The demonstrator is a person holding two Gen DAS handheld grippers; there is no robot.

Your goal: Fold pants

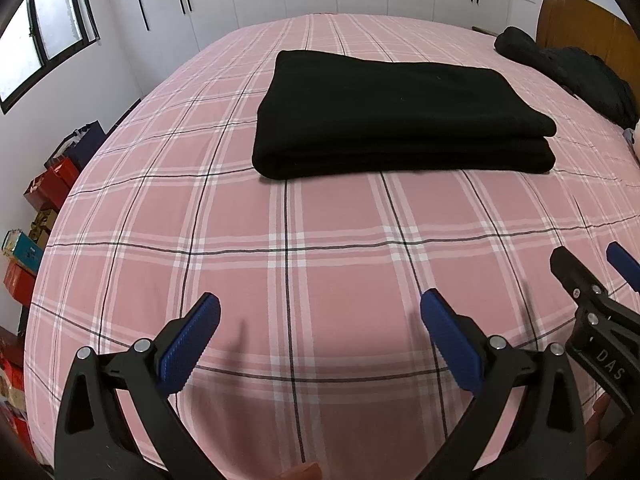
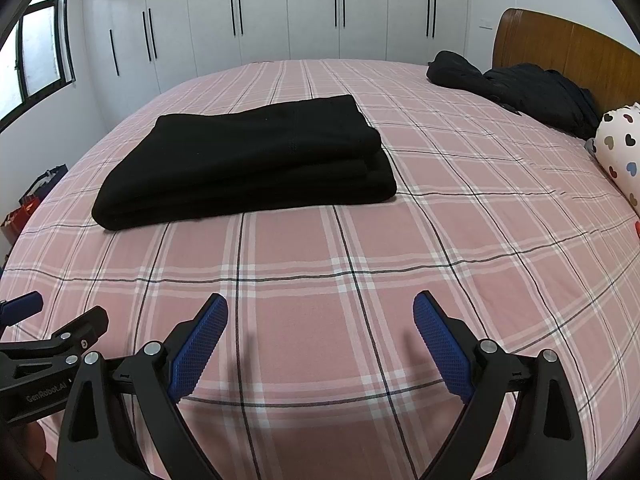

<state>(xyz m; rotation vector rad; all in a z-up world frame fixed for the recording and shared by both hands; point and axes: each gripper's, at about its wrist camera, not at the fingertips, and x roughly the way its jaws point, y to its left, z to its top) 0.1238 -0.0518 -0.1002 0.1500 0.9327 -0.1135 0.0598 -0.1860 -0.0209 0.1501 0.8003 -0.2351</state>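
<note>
The black pants (image 1: 396, 116) lie folded in a flat stack of layers on the pink plaid bed (image 1: 320, 264), and they also show in the right wrist view (image 2: 248, 164). My left gripper (image 1: 320, 308) is open and empty, above the bed, well short of the pants. My right gripper (image 2: 320, 306) is open and empty too, near the front of the bed. Each gripper shows at the edge of the other's view: the right one (image 1: 596, 268) and the left one (image 2: 60, 312).
A heap of dark clothes (image 2: 520, 88) lies by the wooden headboard (image 2: 568, 52). A heart-print pillow (image 2: 620, 148) is at the right. White wardrobes (image 2: 312, 12) stand behind the bed. Boxes and bags (image 1: 44, 208) stack on the floor at the left.
</note>
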